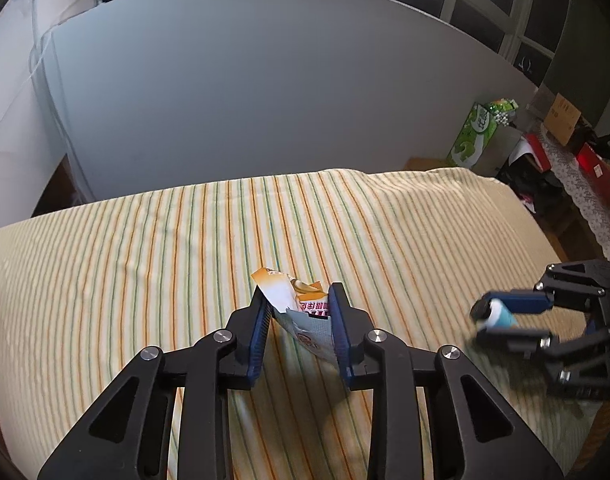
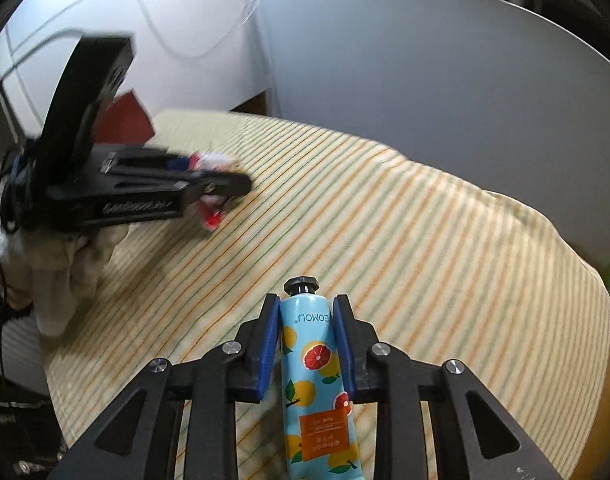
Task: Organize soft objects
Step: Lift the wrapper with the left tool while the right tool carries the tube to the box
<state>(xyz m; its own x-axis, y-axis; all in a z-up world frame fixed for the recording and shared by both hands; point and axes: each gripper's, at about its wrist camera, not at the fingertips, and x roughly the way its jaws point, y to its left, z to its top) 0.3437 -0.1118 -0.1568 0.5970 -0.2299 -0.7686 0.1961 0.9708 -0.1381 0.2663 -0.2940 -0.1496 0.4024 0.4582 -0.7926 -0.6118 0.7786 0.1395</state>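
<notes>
Both claws were pinching something when I looked. Left claw (image 1: 301,312) had its blue pads (image 1: 261,320) pressed on a crinkly snack packet (image 1: 305,316), which was bent and folded between them. Right claw (image 2: 307,332) squeezed a light blue tube (image 2: 317,368) with orange fruit pictures on it, just below its black cap (image 2: 301,285), which pointed away from me toward 12 o'clock. I think each claw held its thing in the middle so the soft sides would give a little and not slip out. From the left camera, the right claw sat far over at 3 o'clock, well apart from the packet. From the right camera, the left claw was up at 10 o'clock and looked blurry. Both things were just above a striped cloth (image 1: 145,260) with yellow, orange and green lines, spread over the table. I guessed the soft cloth was there so things would not slide. Behind it stood a plain grey board (image 1: 245,100). Off at 2 o'clock in the left view I saw a green pack (image 1: 475,136) and some boxes (image 1: 561,120) by the windows (image 1: 485,8).
</notes>
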